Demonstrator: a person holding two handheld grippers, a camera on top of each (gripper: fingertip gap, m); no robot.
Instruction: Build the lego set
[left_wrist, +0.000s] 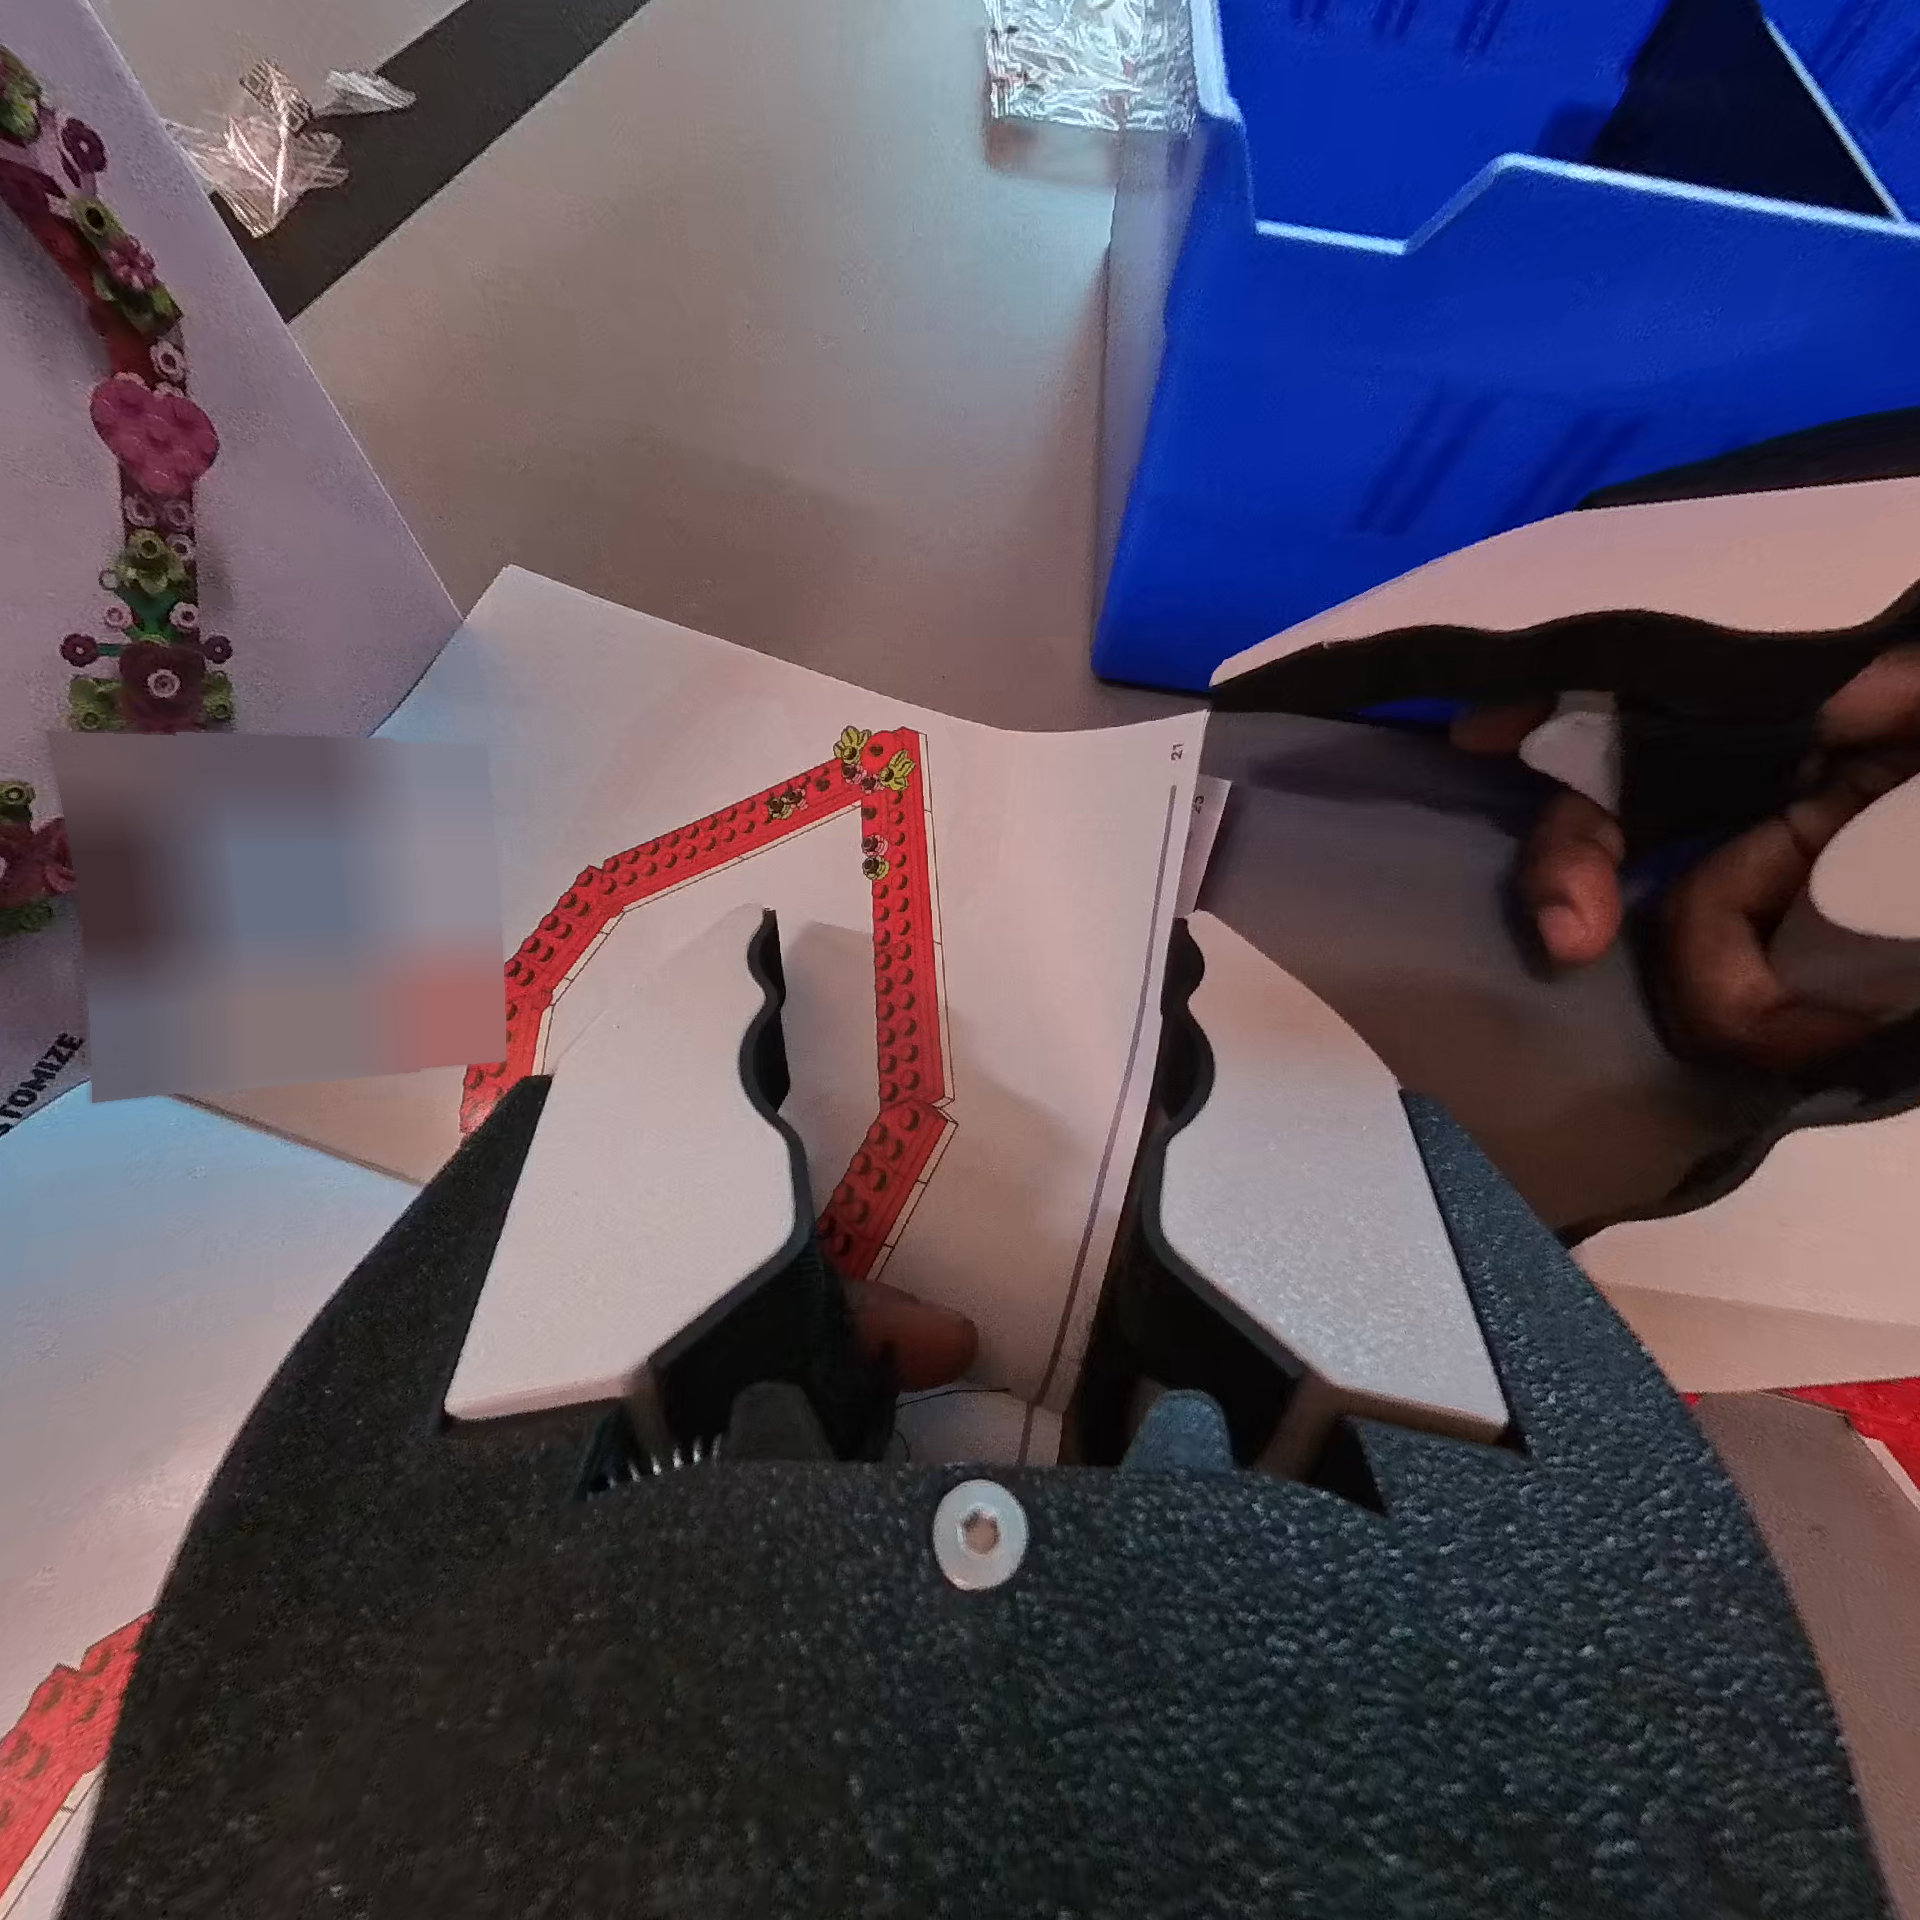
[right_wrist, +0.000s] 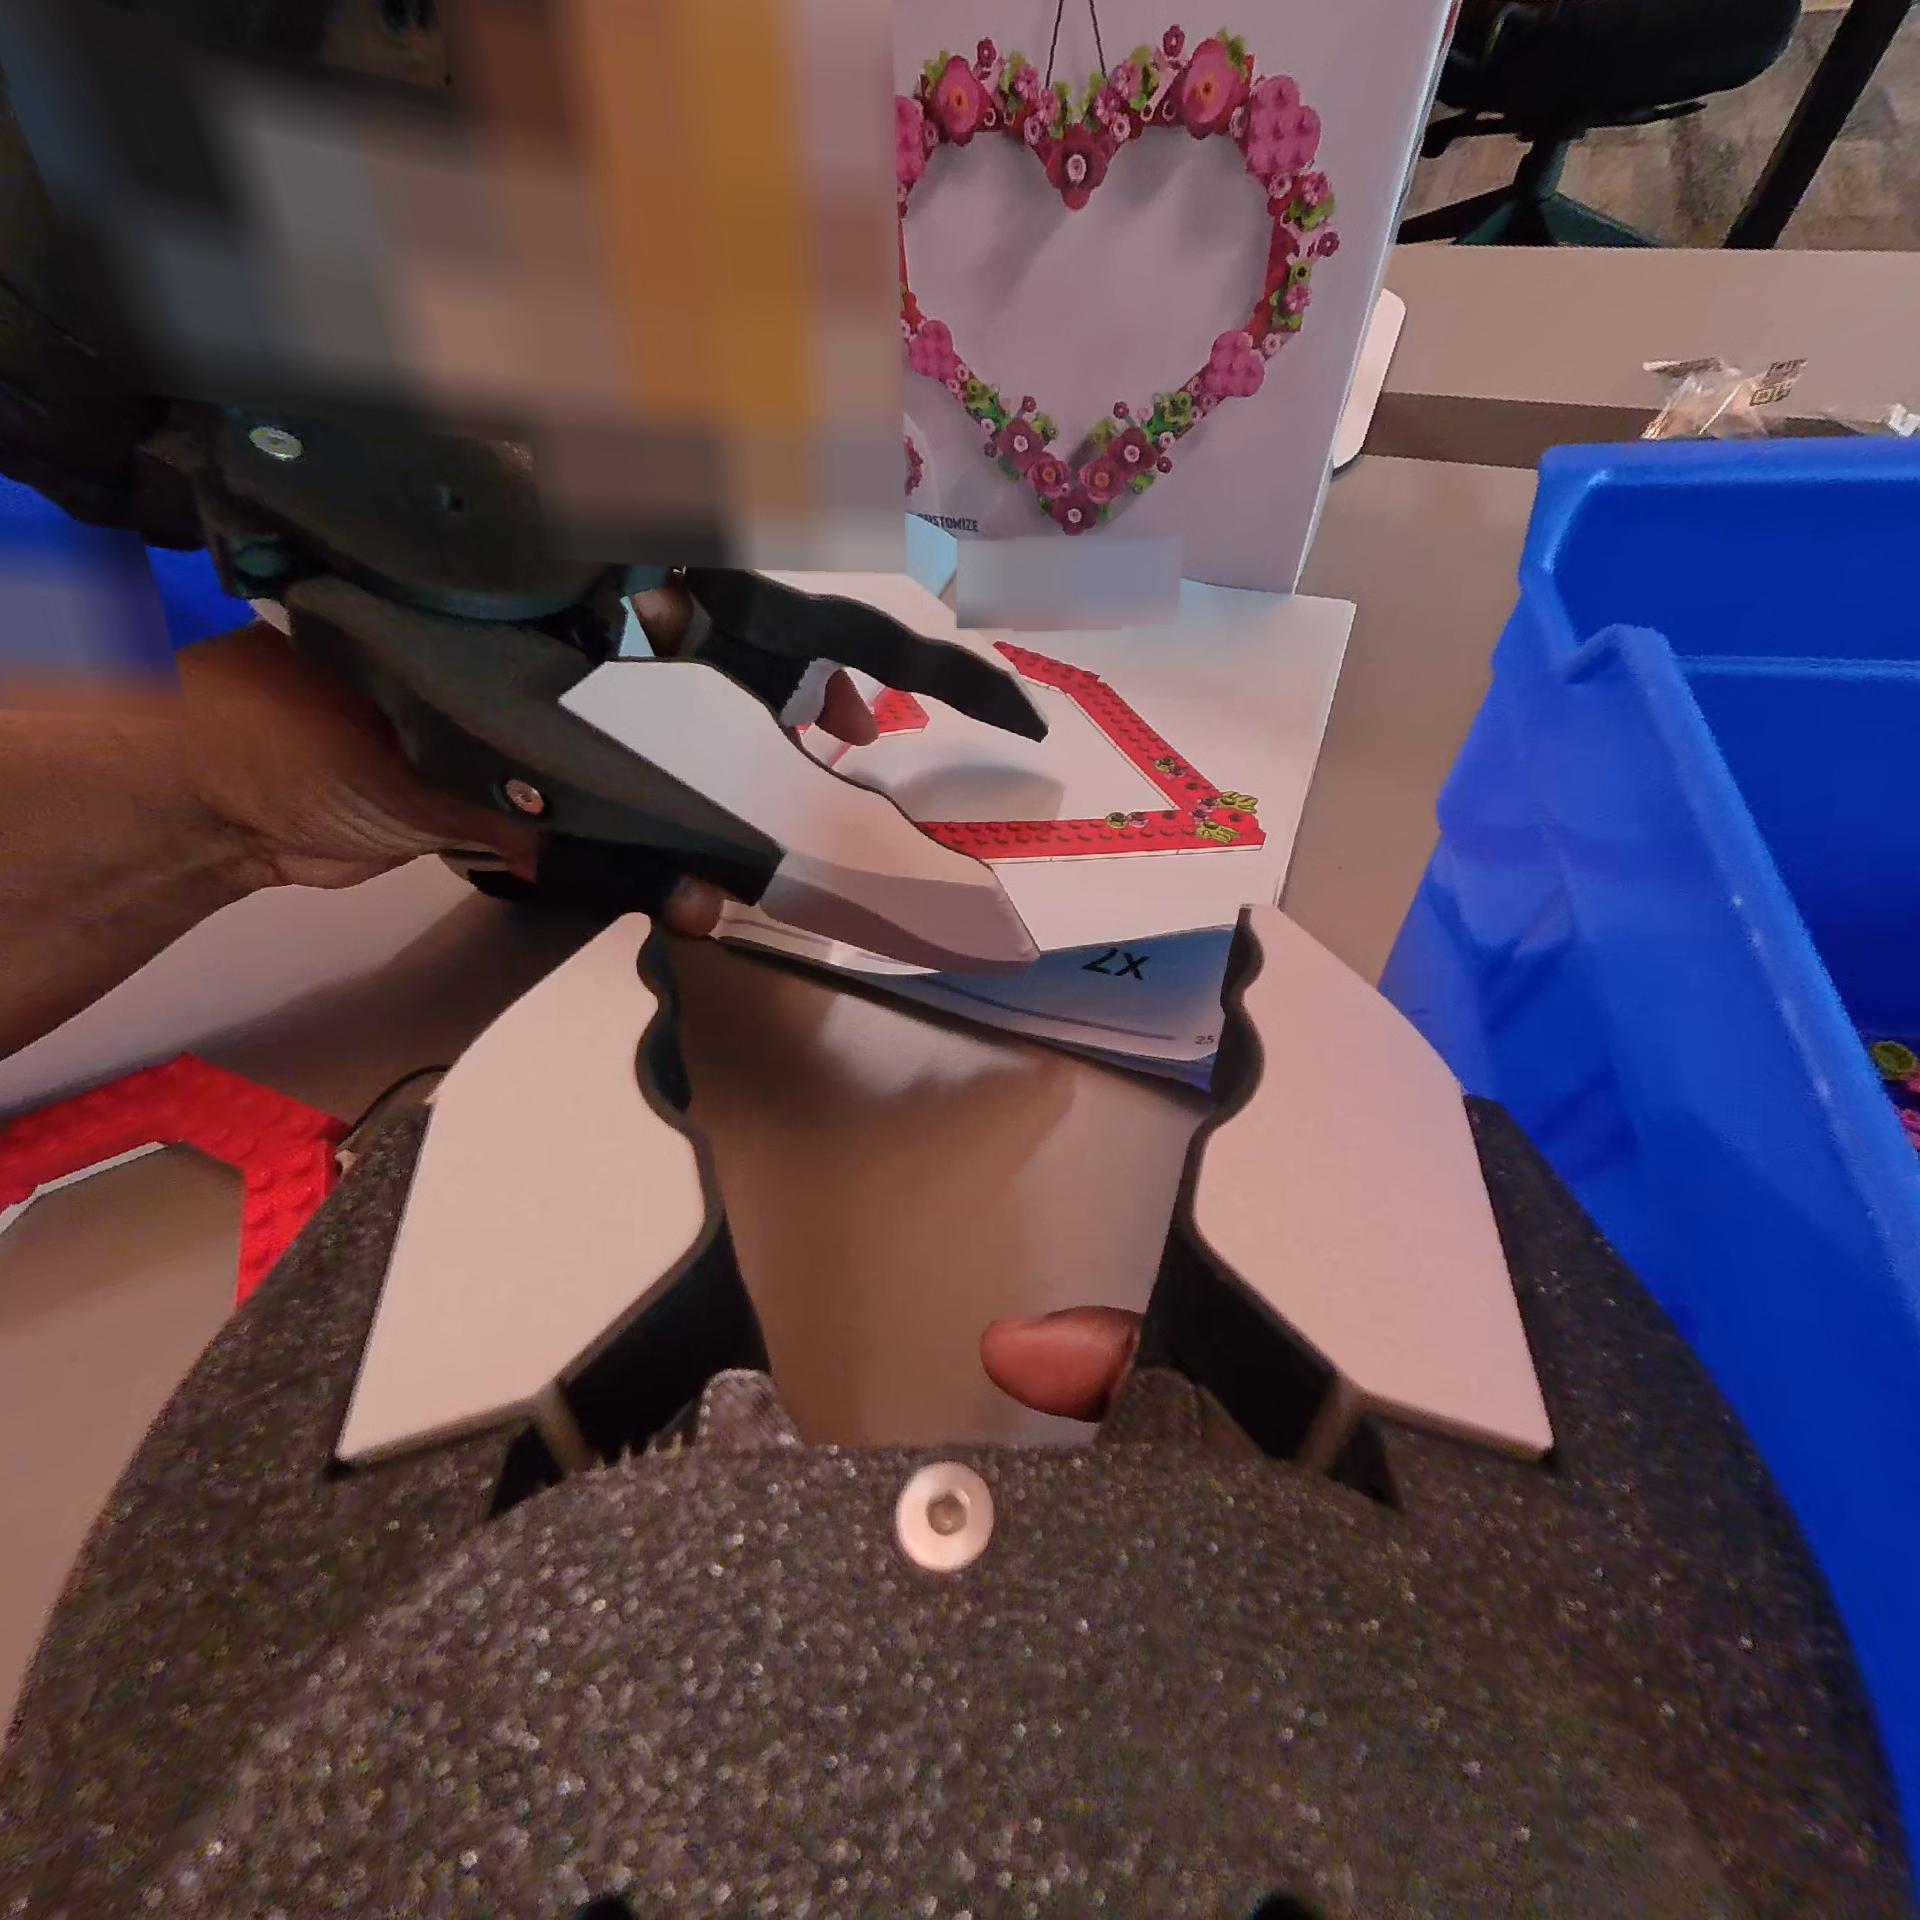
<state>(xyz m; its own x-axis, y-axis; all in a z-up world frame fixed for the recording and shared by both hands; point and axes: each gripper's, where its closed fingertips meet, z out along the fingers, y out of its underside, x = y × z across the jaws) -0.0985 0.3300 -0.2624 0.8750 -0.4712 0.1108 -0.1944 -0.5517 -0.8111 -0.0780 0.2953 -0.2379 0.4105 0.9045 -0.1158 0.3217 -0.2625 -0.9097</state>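
Thin white paper instruction page (left_wrist: 1039, 935) is curling up between my left tool's (left_wrist: 977, 935) parted fingers, ungripped, and risking creasing, while my right tool (right_wrist: 945, 935) is hovering open and empty.

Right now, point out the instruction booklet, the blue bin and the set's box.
instruction booklet (left_wrist: 1039, 935), left wrist view, on its raised page.
blue bin (left_wrist: 1403, 436), left wrist view, on its front wall.
box (right_wrist: 1101, 301), right wrist view, on its front face.

Around the open instruction booklet (right_wrist: 1132, 883), bare table lies on its near side, while the blue bin (right_wrist: 1704, 935) blocks its right and the upright box (right_wrist: 1122, 312) stands just behind.
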